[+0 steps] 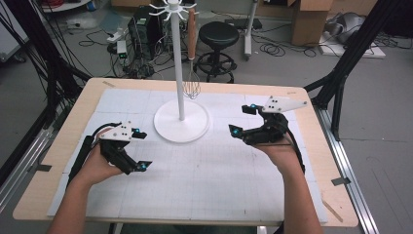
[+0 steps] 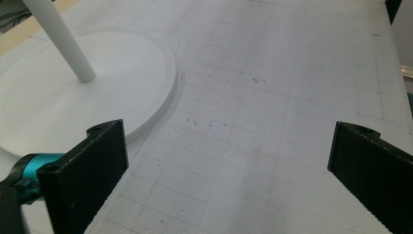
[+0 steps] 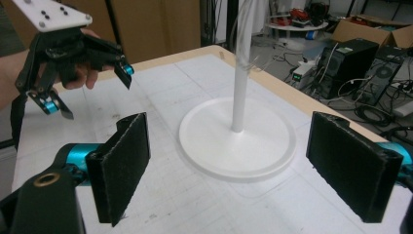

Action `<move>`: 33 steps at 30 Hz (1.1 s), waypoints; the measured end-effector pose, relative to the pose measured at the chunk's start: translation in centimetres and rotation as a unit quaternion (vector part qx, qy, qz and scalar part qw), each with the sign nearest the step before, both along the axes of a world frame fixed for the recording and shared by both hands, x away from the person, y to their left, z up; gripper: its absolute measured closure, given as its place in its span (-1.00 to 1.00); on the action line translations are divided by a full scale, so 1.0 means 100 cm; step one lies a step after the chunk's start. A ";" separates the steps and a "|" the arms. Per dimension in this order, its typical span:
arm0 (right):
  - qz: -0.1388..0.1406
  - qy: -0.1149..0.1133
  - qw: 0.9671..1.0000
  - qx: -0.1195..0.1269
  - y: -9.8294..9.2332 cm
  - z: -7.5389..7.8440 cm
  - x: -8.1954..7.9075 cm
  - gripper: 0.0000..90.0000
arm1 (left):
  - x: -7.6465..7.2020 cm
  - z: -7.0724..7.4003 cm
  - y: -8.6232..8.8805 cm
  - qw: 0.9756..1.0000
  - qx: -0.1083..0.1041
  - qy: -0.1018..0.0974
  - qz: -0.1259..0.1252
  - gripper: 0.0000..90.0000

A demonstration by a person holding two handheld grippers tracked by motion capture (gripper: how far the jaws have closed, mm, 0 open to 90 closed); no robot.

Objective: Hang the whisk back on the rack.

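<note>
A white stand (image 1: 181, 122) rises from the middle of the table (image 1: 58, 146), its round base on the gridded mat (image 1: 209, 170) and its pole going up to a ring of hooks at the top. A whisk (image 1: 192, 83) hangs from one of those hooks on the far right side of the pole, wooden handle up, wire head dangling just above the far edge of the mat.

The left gripper (image 1: 141, 148) sits near-left of the base, held low over the mat, its jaws spread wide with nothing between them. In the left gripper view the base's rim lies just beyond the left jaw and bare mat shows in the gap.

The right gripper (image 1: 242, 120) is to the right of the base, a little farther from the person than the left one, pointing left toward the stand. Its jaws are released too, standing well apart with nothing between them. In the right gripper view the stand shows between the two pads, farther off, with the left gripper beyond at far left.
</note>
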State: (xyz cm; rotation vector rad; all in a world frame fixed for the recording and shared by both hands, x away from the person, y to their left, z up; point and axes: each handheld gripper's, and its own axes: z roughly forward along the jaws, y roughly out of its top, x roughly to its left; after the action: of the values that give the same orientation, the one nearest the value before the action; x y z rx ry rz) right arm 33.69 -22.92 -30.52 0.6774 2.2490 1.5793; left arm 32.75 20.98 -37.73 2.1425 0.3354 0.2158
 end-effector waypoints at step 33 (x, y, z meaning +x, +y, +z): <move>-0.039 0.013 0.999 0.004 -0.022 -0.072 -0.023 -0.66 | -0.003 -0.001 -0.002 1.000 -0.011 0.000 0.000 -0.96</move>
State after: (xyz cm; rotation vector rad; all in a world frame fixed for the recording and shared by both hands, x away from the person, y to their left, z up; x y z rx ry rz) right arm 31.39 -25.14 -37.77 0.7826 2.2070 1.5509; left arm 32.49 20.77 -37.79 2.1206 0.3368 0.2103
